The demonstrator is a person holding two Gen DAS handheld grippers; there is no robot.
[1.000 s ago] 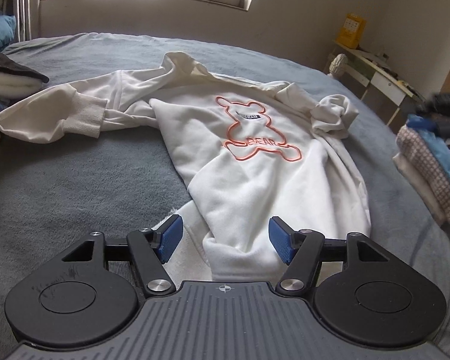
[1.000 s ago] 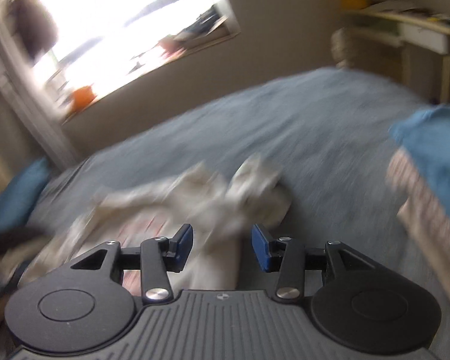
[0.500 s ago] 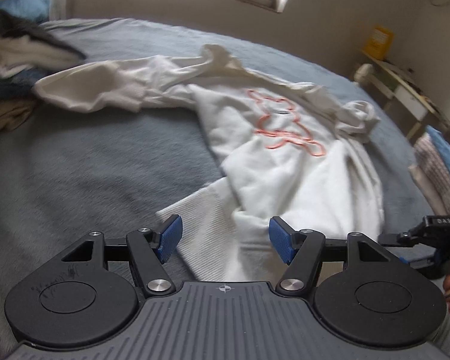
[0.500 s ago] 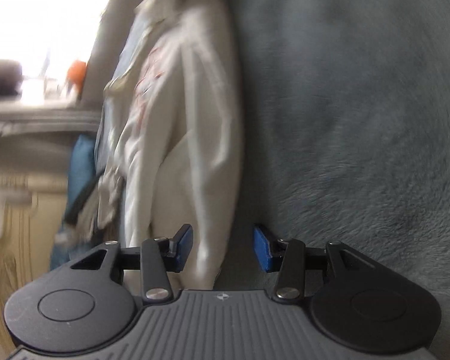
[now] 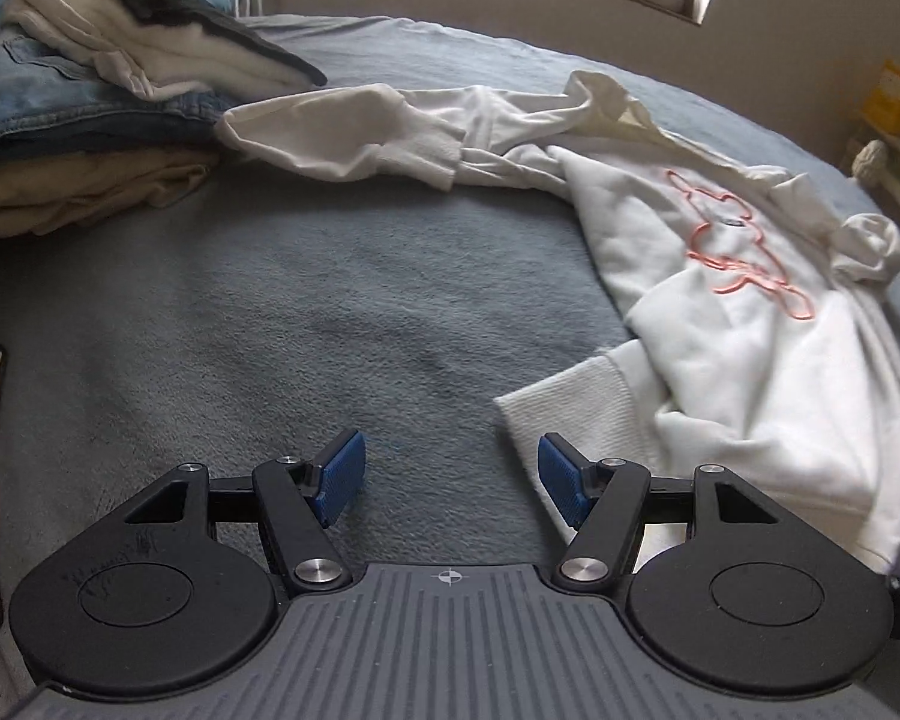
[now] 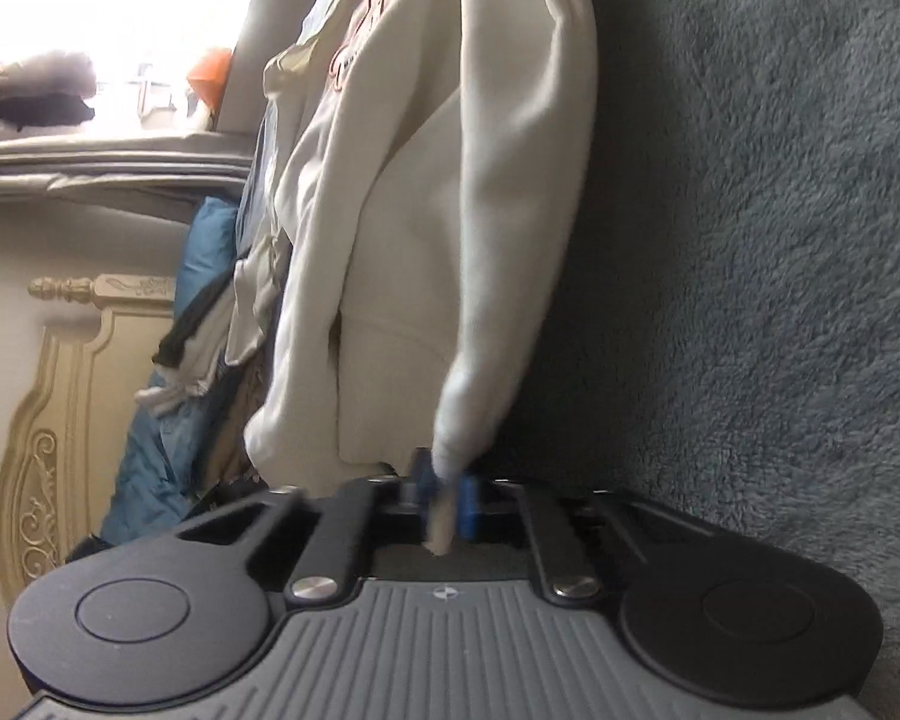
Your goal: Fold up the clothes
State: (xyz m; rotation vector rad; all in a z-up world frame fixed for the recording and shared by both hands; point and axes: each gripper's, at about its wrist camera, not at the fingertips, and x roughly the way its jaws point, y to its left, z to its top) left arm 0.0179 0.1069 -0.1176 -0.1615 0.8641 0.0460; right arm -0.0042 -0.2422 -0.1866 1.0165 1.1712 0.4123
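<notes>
Since one second ago, the right tongs (image 6: 444,492) came down from a high view of the room to the bed (image 5: 270,300), and their jaws have just been closing; they now stand together, clamped on a thin edge of the white sweatshirt (image 5: 750,312). The left tongs (image 5: 450,474) moved less, and their view swung toward the folded pile (image 5: 90,138) at the far left corner of the bed. Their jaws stand apart with only grey blanket between them.

The sweatshirt lies spread on the bed, right of the left tongs. Its body runs away from them toward the far right side, and one long sleeve (image 5: 342,132) stretches toward the pile. The ribbed hem corner (image 5: 570,414) is just beside the right blue pad (image 5: 561,486) of the left tongs, so I judge that the left hand is the nearer one for this corner and needs only a short move to the right.

The left view shows the whole layout and the orange bear print (image 5: 744,252). The right view shows the grip itself: cloth pinched between the blue pads, which the left view does not show.
</notes>
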